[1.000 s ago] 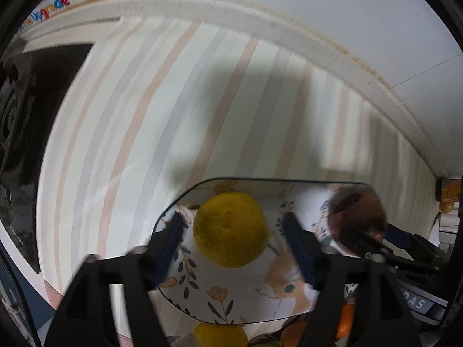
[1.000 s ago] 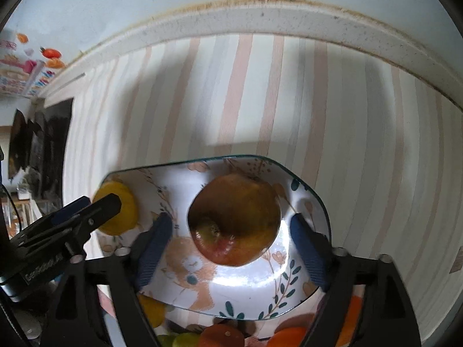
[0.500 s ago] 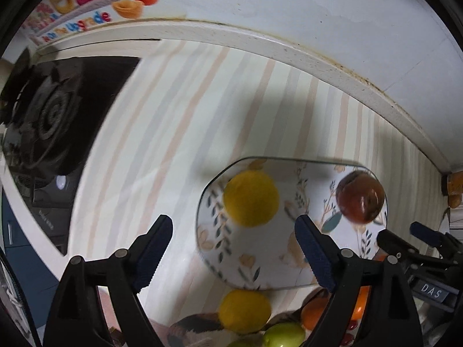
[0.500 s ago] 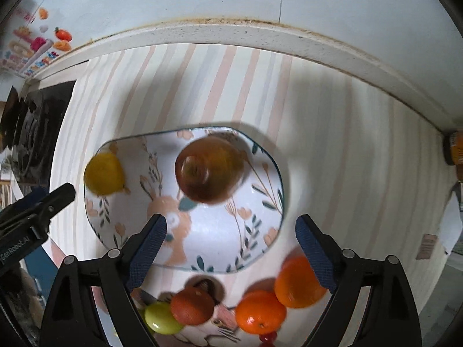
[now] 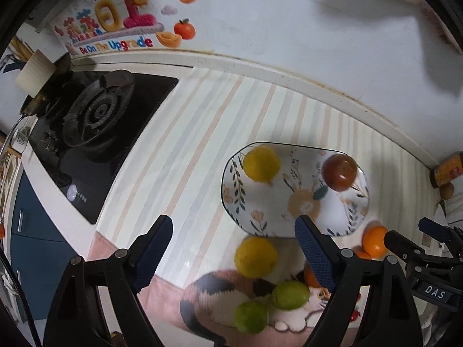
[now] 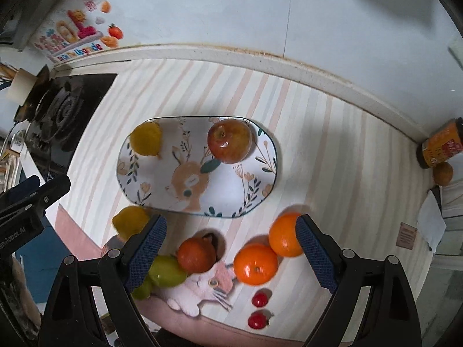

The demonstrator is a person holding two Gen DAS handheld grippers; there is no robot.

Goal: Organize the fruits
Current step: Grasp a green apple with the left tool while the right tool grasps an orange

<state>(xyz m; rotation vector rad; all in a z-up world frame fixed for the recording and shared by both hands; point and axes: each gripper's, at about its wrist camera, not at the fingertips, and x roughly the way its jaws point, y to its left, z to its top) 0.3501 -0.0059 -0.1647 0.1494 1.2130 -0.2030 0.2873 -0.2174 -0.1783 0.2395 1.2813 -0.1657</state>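
1. Whereas a second ago each gripper stood low over the plate with a fruit between its pads, both now hang well above the counter, and the view has widened to take in the whole spread.
2. The left gripper stands spread, nothing between its pads; the lemon it straddled earlier lies on the plate at its left end.
3. The right gripper stands likewise spread and empty; the apple it straddled lies on the plate's far right part, well apart from the lemon.
4. Finding: two fruits are delivered and released. The plate's middle and near side remain bare.
5. Outstanding, all on the striped counter mat just in front of the plate: a second lemon, two green fruits, a dark orange fruit, two oranges touching each other, and two small red fruits, probably cherry tomatoes.
6. Judgement: the task is at an early stage. The next step is likely a fresh pick for each hand, the second lemon lying nearest the left gripper and the oranges nearest the right.
7. Risk: the round fruits are crowded, so a descent on one may nudge its neighbour.
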